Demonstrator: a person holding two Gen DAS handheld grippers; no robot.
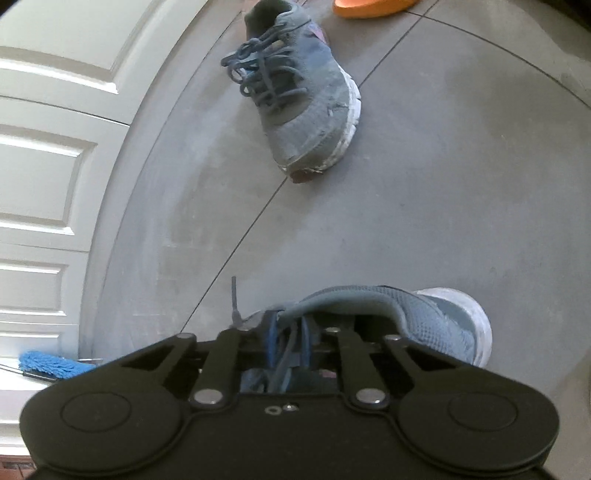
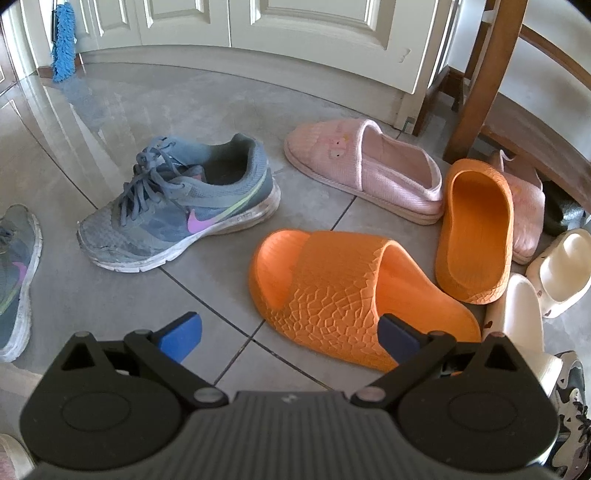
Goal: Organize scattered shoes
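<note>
Left gripper [image 1: 291,354] jaws clamp the blue sneaker's [image 1: 424,317] collar, its mate [image 2: 177,206] beside the orange slide [image 2: 332,291]; right gripper [image 2: 290,332] gapes; we should carry level, watching laces.

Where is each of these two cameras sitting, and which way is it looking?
Left wrist view: rides on the left hand-held gripper, looking down at the floor tiles; its black linkage is closed on a grey sneaker.
Right wrist view: rides on the right hand-held gripper, facing the white doors across scattered shoes; its blue fingertips stand open before an orange slide.
Shared: the other grey sneaker and the blue mop.
</note>
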